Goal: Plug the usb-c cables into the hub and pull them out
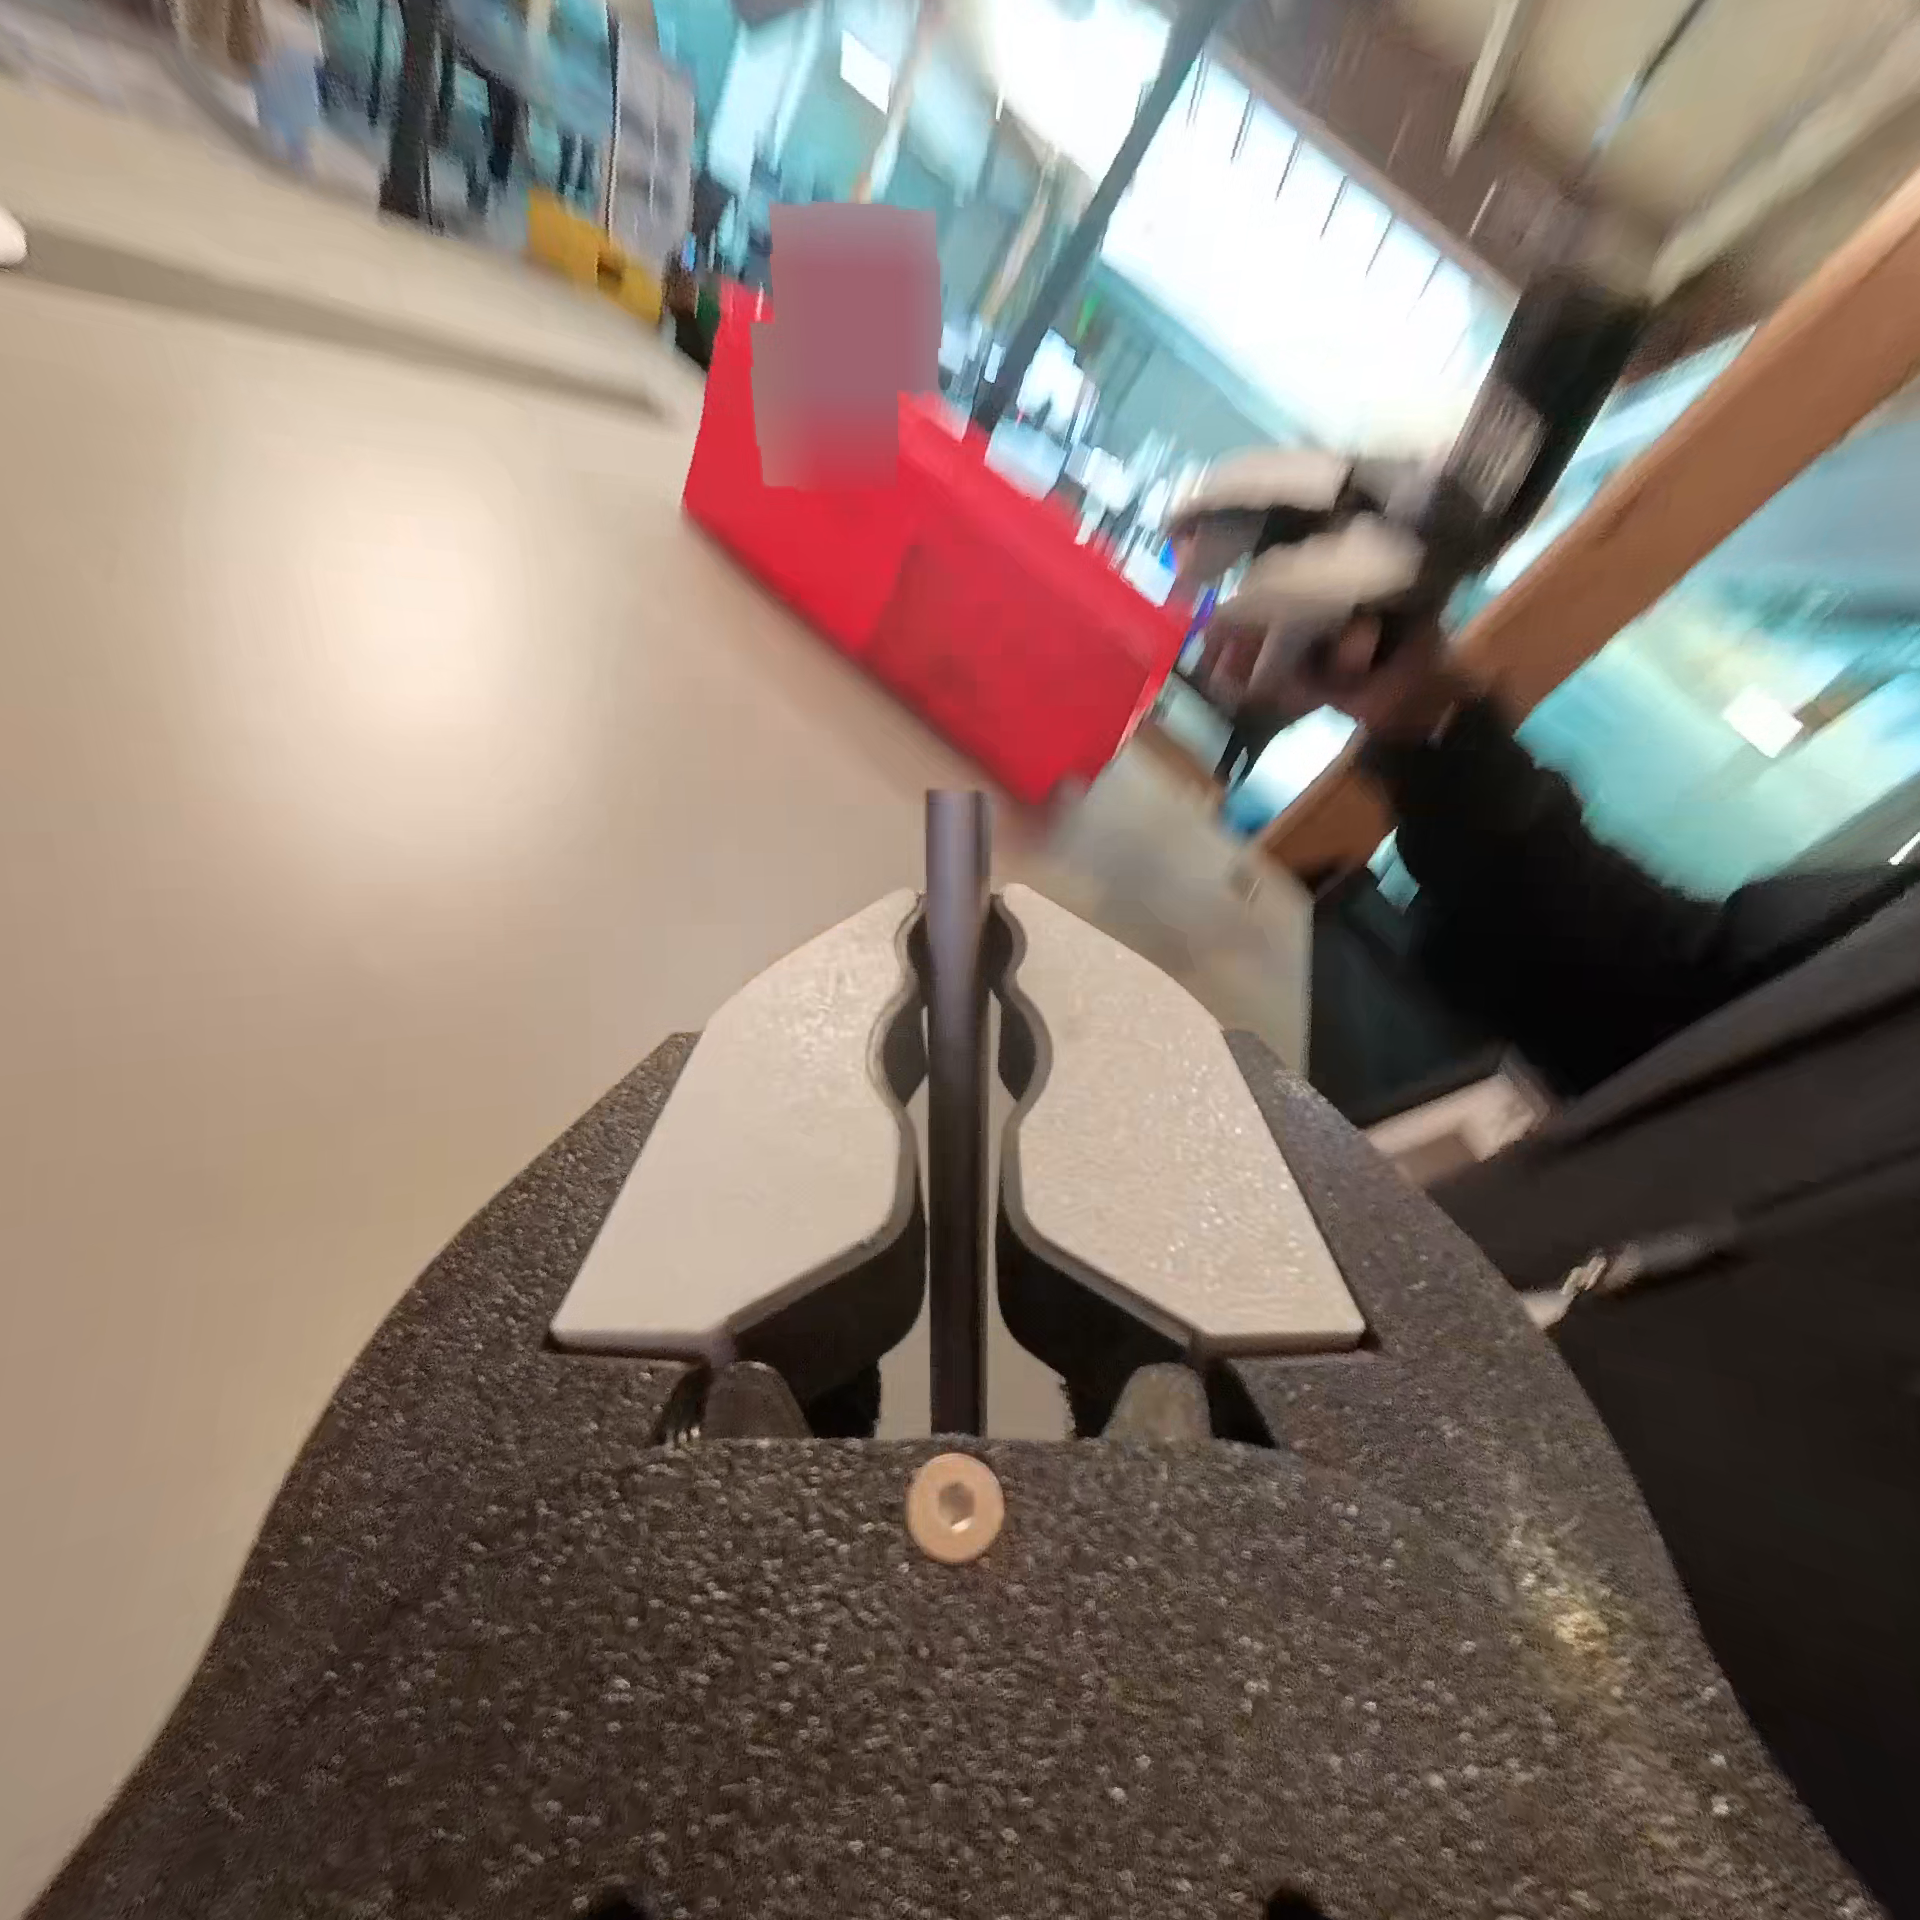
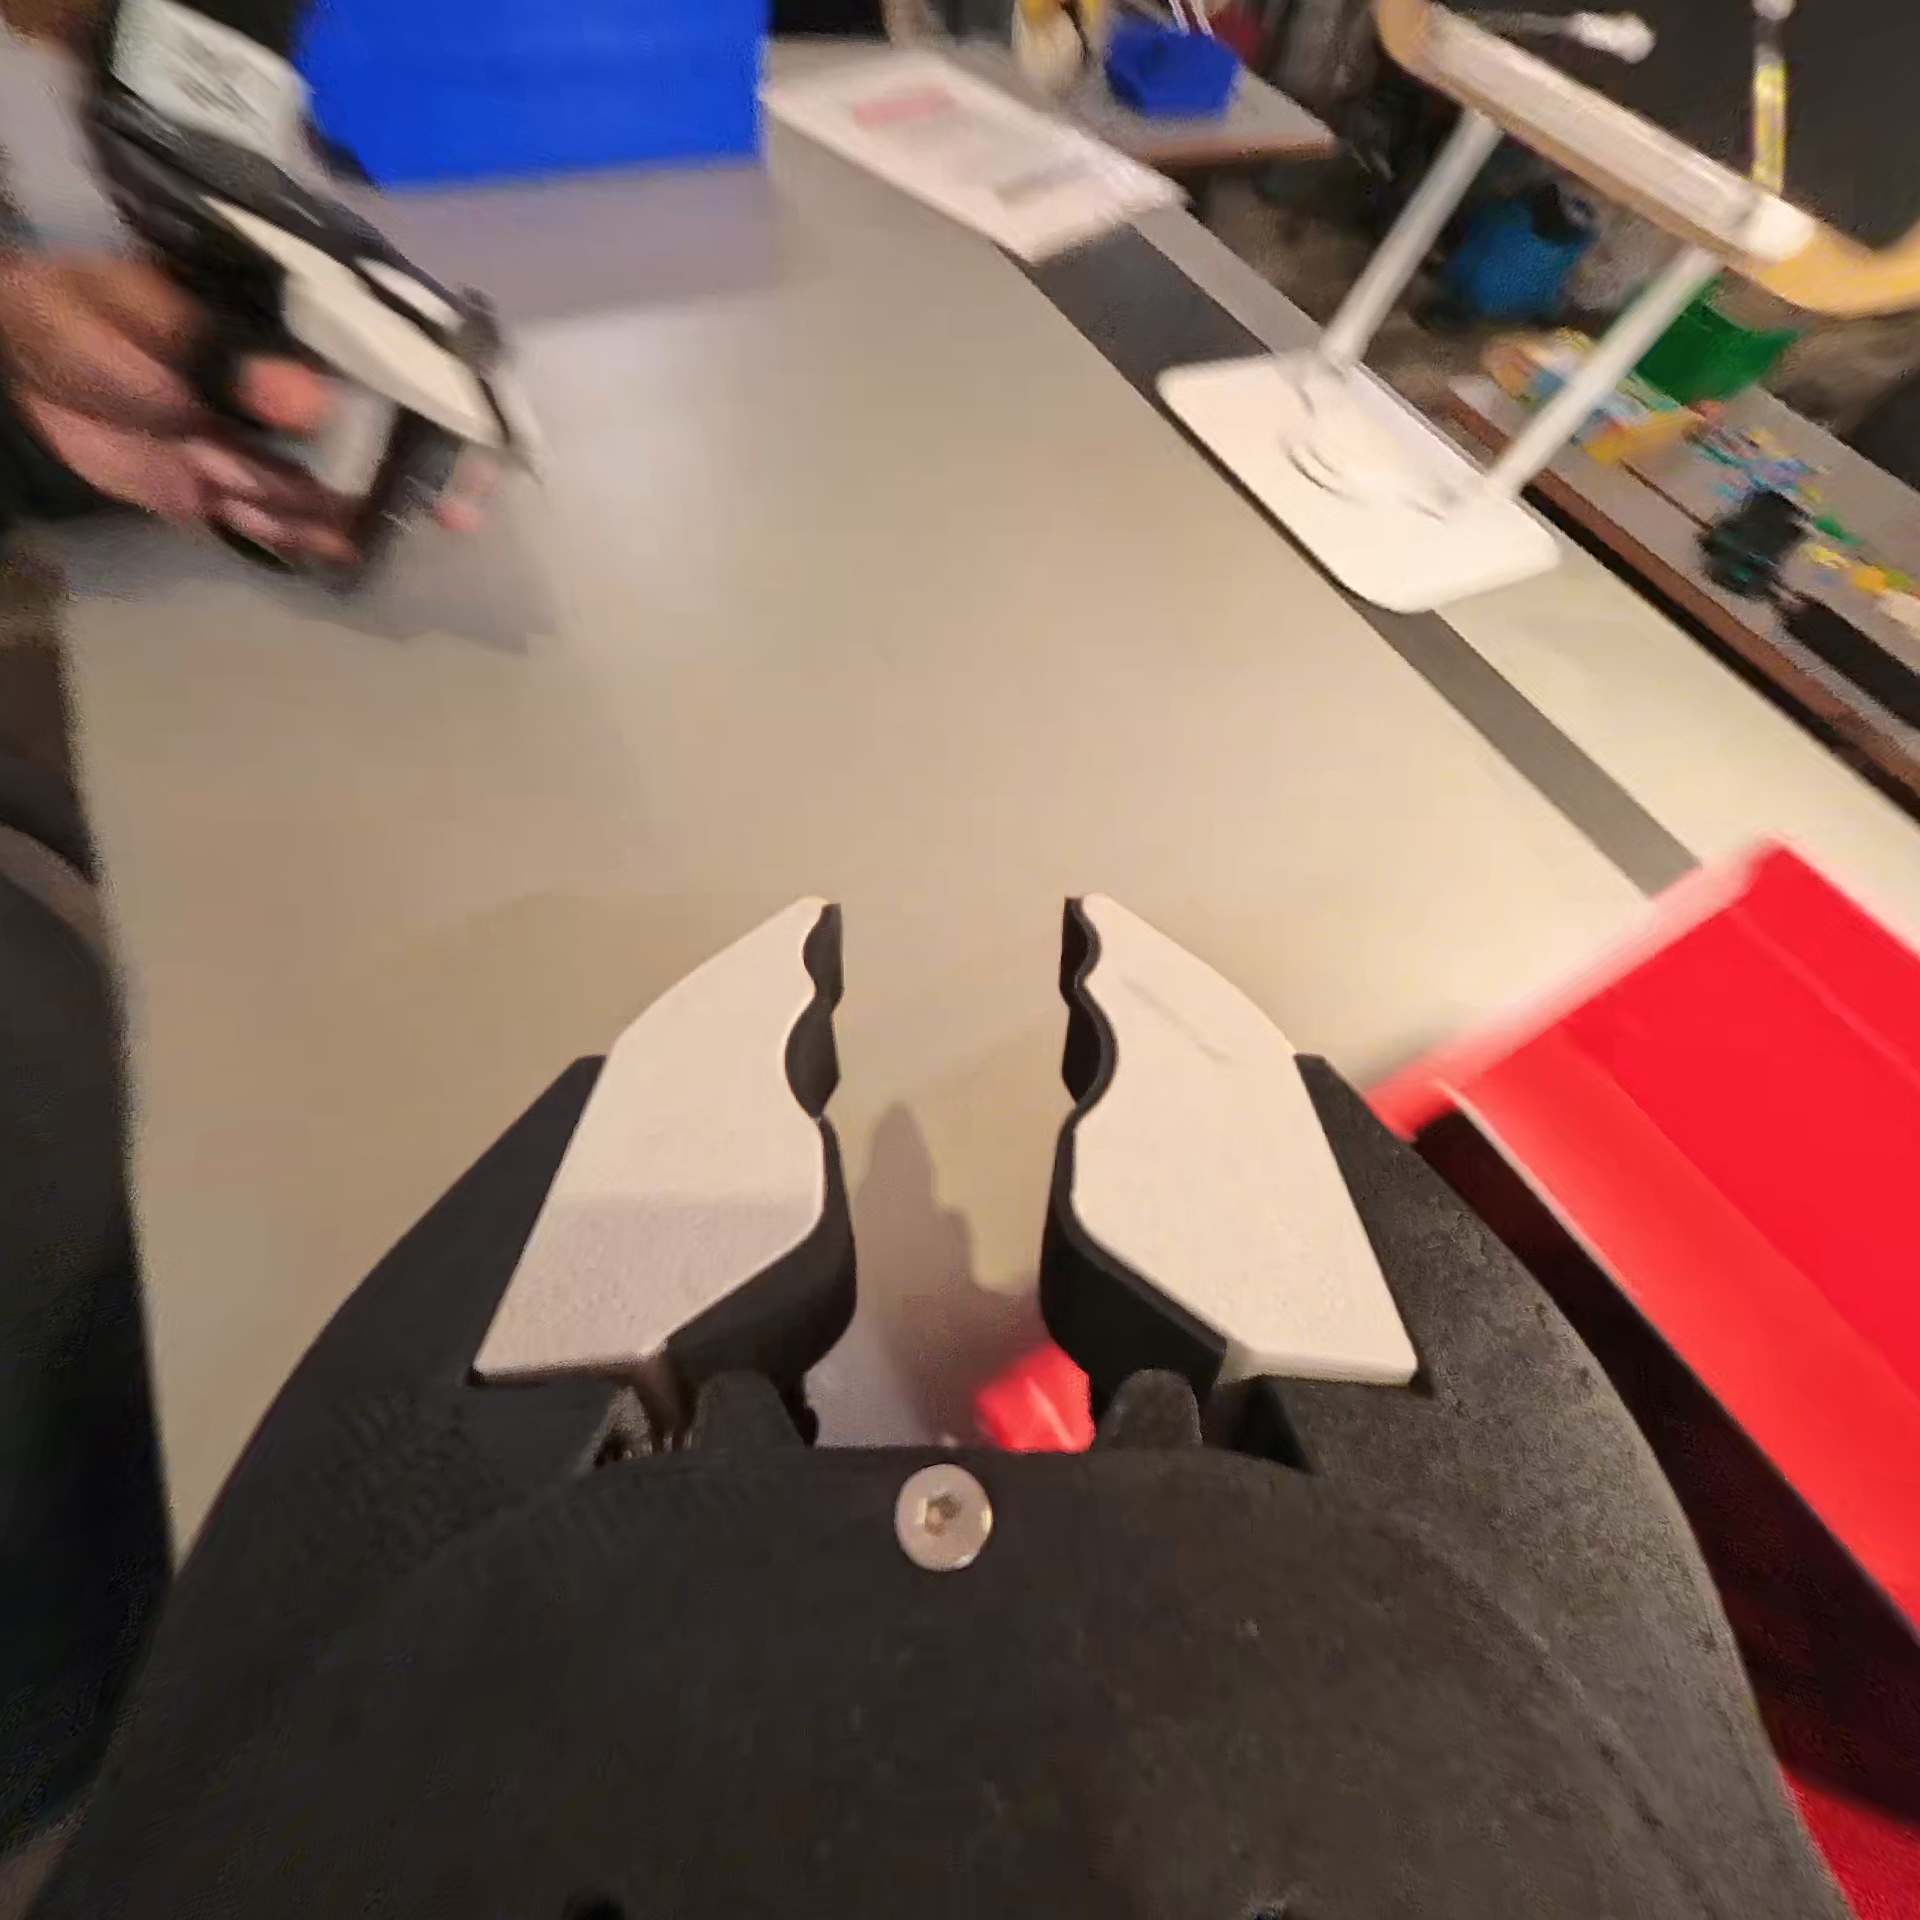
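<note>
Two tools are seen, one per view. The left tool (image 1: 958, 904) is clenched on one thin dark slab-like thing (image 1: 956, 1091), held edge-on between the fingers and poking out past the tips; whether it's the hub can't be told. No cable is made out in either view. One red bin (image 1: 935, 582) is seen ahead and right of that tool on the pale surface (image 1: 312, 727); its contents are blurred. Only the right view shows the right tool (image 2: 948, 920) released, nothing gripped, with the red bin (image 2: 1714, 1143) just to its right, plus a blue bin (image 2: 540, 83) and a white stand (image 2: 1361, 468) farther ahead.
</note>
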{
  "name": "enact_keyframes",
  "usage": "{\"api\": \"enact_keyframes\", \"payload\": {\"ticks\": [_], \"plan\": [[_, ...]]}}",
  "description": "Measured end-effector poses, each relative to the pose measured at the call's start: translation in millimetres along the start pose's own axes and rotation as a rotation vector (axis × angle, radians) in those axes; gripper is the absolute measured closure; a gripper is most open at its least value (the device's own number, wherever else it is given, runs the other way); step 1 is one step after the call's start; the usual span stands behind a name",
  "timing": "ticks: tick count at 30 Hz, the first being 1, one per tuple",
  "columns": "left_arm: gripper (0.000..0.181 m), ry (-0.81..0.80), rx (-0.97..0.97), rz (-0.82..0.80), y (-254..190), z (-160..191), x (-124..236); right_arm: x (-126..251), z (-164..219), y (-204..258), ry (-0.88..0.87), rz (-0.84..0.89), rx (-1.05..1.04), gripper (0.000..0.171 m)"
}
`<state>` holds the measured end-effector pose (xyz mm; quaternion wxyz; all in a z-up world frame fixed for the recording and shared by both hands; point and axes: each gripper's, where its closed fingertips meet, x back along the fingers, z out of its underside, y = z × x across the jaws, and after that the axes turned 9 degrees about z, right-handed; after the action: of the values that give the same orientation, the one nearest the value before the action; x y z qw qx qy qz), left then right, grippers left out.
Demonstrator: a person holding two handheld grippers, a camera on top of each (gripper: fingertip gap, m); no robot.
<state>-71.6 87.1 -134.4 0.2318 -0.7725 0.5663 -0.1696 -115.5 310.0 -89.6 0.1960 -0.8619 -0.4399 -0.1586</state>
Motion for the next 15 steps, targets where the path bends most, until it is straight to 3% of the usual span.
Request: {"api": "enact_keyframes", "payload": {"ticks": [3, 6, 15], "plan": [[0.172, -0.298, 0.124, 0.114, -12, -44, -20, -31, -22, 64, -0.129, -0.164, -0.094, 0.128], [0.172, -0.49, 0.22, 0.198, -20, -72, -34, -62, -27, 112, -0.165, -0.257, -0.099, 0.123], [0.172, -0.592, 0.214, 0.252, -48, -88, -68, -78, -31, 163, -0.205, -0.456, -0.23, 0.127]]}}
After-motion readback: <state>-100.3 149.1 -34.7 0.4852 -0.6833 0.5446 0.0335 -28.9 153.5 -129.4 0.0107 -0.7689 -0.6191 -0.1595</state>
